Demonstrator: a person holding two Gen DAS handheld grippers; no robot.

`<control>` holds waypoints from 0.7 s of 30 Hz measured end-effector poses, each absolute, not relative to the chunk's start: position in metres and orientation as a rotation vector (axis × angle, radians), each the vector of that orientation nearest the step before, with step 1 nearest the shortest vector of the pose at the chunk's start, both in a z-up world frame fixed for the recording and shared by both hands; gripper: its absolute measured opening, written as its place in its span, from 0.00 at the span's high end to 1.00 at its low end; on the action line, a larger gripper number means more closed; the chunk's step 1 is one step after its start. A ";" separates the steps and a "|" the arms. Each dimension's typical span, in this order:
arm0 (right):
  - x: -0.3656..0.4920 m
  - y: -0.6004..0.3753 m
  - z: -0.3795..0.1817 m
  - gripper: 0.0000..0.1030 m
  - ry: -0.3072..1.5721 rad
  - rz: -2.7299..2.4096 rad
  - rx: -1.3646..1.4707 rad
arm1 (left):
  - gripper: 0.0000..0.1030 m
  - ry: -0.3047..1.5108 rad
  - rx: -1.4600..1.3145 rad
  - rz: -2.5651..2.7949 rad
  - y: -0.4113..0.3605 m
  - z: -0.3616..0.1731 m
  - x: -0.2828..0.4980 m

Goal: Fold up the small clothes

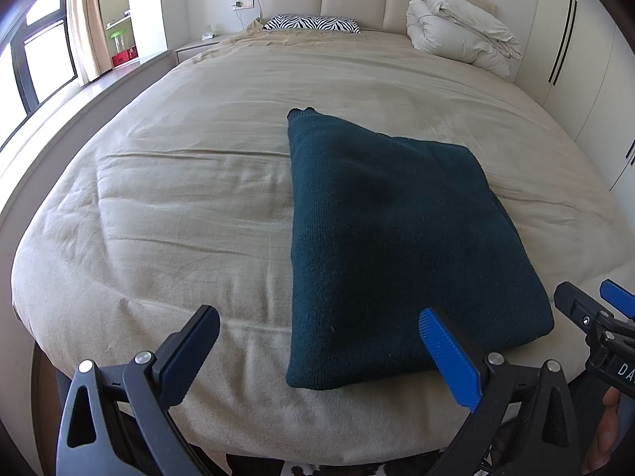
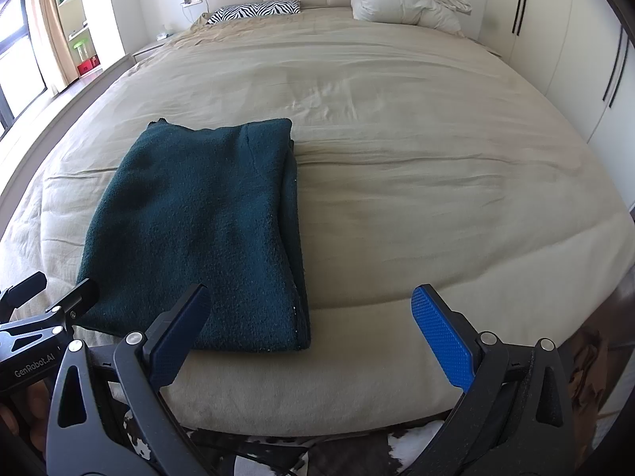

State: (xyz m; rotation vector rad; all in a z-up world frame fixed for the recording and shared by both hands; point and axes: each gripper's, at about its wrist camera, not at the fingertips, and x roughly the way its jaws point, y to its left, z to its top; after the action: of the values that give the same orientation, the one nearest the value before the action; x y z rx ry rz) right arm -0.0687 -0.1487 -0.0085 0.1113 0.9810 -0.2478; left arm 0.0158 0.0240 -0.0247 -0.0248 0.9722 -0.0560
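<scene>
A dark teal knit garment (image 1: pixel 397 246) is seen lying near the foot edge of a bed (image 1: pixel 178 206), already doubled lengthwise into a long panel, with layered edges stacked along its right side in the right wrist view and a small corner poking out at the far end. The fold is judged to be partly done: a final fold, near end over far or the reverse, appears to be what remains. Both claws are held above the near edge, nothing gripped. The left claw (image 1: pixel 317 353) is spread wide over the garment's near left corner; the right claw (image 2: pixel 309 333) is likewise spread, set over the near right corner and bare sheet. The next move is judged to call for both near corners being pinched through all layers, so the stack is not split. A zebra-print pillow (image 1: pixel 311 23) and a rolled white duvet (image 1: pixel 460 27) are kept well apart at the headboard; no obstruction is seen on the wrinkled sheet around the garment
</scene>
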 end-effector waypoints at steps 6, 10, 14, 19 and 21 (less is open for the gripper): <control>-0.069 -0.148 -0.009 0.00 0.983 -0.250 0.113 | 0.00 0.973 -0.025 -0.058 0.024 -0.025 0.016; -0.069 -0.149 -0.009 0.00 0.983 -0.250 0.113 | 0.00 0.974 -0.025 -0.058 0.024 -0.025 0.016; -0.069 -0.148 -0.010 0.00 0.983 -0.249 0.113 | 0.00 0.973 -0.025 -0.058 0.024 -0.025 0.016; -0.069 -0.148 -0.010 0.00 0.984 -0.250 0.114 | 0.00 0.974 -0.025 -0.058 0.024 -0.025 0.016; -0.070 -0.148 -0.010 0.00 0.985 -0.249 0.115 | 0.00 0.975 -0.024 -0.058 0.024 -0.026 0.016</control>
State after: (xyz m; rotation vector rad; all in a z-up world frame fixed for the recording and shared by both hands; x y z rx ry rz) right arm -0.0696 -0.1483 -0.0098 0.1152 0.9846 -0.2490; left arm 0.0158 0.0240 -0.0256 -0.0242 0.9747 -0.0580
